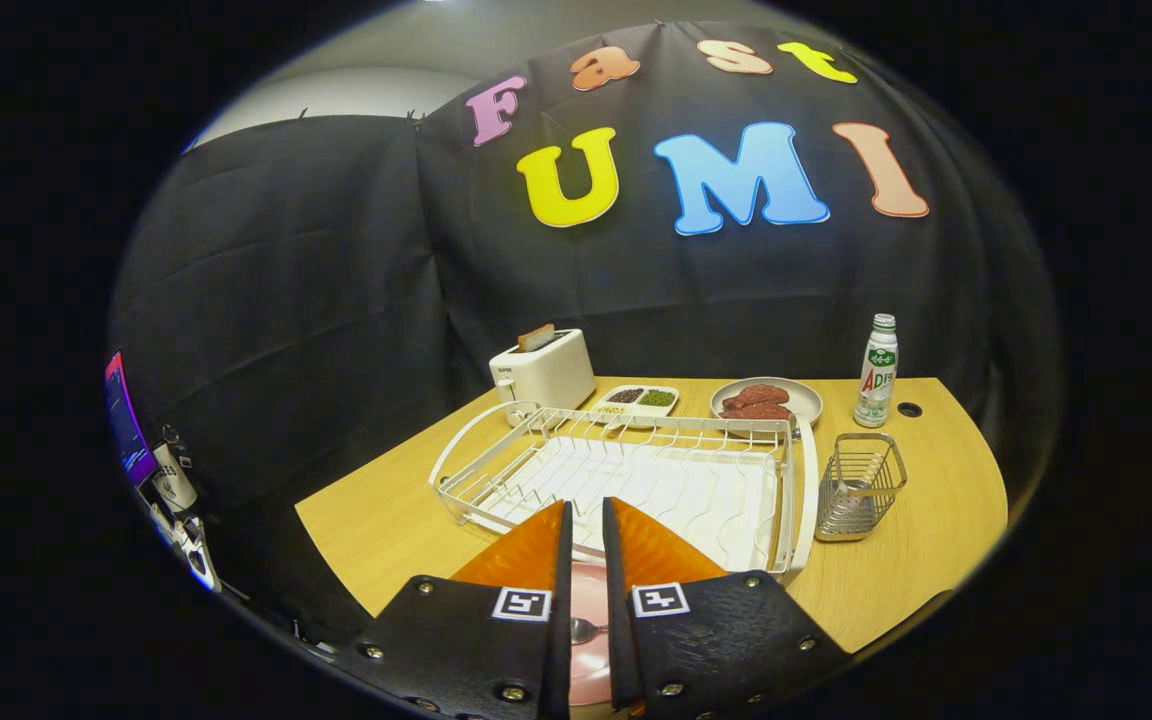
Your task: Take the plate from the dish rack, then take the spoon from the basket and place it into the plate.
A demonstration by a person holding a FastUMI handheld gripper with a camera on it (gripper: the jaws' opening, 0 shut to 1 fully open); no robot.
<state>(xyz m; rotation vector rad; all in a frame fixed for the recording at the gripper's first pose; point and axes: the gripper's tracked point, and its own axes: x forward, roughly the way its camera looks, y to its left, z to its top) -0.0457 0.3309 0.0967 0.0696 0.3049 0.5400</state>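
Note:
My gripper (586, 505) hangs over the near edge of the wooden table (386, 520), its fingers drawn almost together with nothing held between them. Through the narrow slit between them a pink plate (588, 600) shows on the table below, and a metal spoon (584, 630) lies in it. Just beyond the fingertips stands the white wire dish rack (626, 470), with nothing in its slots. To the right of the rack the small wire basket (861, 485) holds nothing that I can see.
Behind the rack stand a white toaster (543, 372) with a slice of bread in it, a small divided tray of beans (636, 400), a plate of meat (764, 400) and a bottle (877, 372). Black cloth walls the table on the far side and left.

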